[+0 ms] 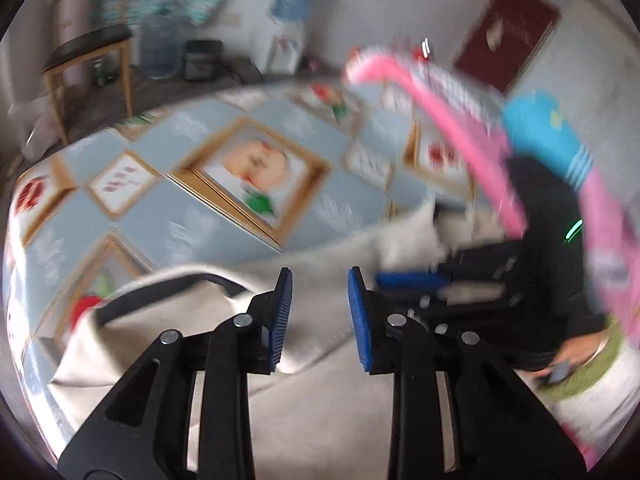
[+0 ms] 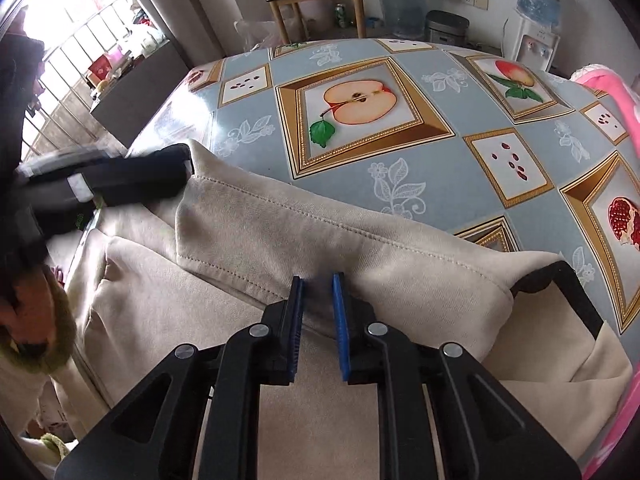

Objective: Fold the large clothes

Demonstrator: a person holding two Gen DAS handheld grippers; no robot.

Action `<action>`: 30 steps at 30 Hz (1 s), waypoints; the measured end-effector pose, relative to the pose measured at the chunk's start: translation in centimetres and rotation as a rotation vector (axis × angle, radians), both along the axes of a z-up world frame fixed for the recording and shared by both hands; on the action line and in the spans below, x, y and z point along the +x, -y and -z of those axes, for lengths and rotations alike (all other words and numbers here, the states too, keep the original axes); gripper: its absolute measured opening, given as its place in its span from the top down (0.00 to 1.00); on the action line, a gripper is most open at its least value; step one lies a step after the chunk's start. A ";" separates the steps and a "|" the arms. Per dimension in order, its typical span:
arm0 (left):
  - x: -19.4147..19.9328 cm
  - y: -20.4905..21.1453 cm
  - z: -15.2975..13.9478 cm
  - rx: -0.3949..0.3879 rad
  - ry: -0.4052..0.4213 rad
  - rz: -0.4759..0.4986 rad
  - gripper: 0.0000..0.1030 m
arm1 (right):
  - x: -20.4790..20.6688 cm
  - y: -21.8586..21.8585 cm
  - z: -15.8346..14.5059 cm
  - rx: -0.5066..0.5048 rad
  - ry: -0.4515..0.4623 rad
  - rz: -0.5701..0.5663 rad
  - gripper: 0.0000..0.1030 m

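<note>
In the left wrist view, blurred, the left gripper (image 1: 319,314) stands with its blue-padded jaws parted and nothing between them, above the large beige fabric garment with black trim (image 1: 320,400), which fills the frame from 6 to 9 o'clock. The fruit-print blue tablecloth (image 1: 168,208) spreads toward 11 o'clock; the right gripper (image 1: 436,284) lies at 3 o'clock.

In the right wrist view, the right gripper (image 2: 318,326) has narrow jaws that pinch a stitched fold of the garment (image 2: 280,220). The tablecloth (image 2: 440,168) runs toward 1 o'clock, the left gripper (image 2: 188,168) at 9 o'clock.
</note>
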State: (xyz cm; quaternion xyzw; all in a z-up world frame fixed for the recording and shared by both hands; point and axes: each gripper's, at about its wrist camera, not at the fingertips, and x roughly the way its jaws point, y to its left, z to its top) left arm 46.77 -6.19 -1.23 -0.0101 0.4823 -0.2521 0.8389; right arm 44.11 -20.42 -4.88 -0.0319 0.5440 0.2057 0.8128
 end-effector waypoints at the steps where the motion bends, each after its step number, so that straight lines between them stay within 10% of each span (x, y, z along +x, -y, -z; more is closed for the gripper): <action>1: 0.1 0.8 1.0 0.043 -0.020 0.005 0.74 | 0.0 0.1 0.1 -0.004 -0.002 -0.001 0.86; 11: 0.1 -0.1 3.6 0.031 -0.037 -0.027 0.85 | 0.7 8.4 0.7 0.045 -0.031 0.174 1.00; 16: -0.1 -0.2 3.5 0.043 -0.015 -0.018 0.86 | 0.6 6.2 0.1 -0.100 0.007 0.146 1.00; 22: -0.1 -0.5 3.5 0.036 -0.017 -0.014 0.86 | -0.5 7.2 -2.4 0.037 -0.019 0.155 0.97; 30: 0.8 -0.3 3.4 0.052 -0.015 -0.019 0.92 | 0.9 6.4 0.5 -0.032 -0.034 0.164 0.97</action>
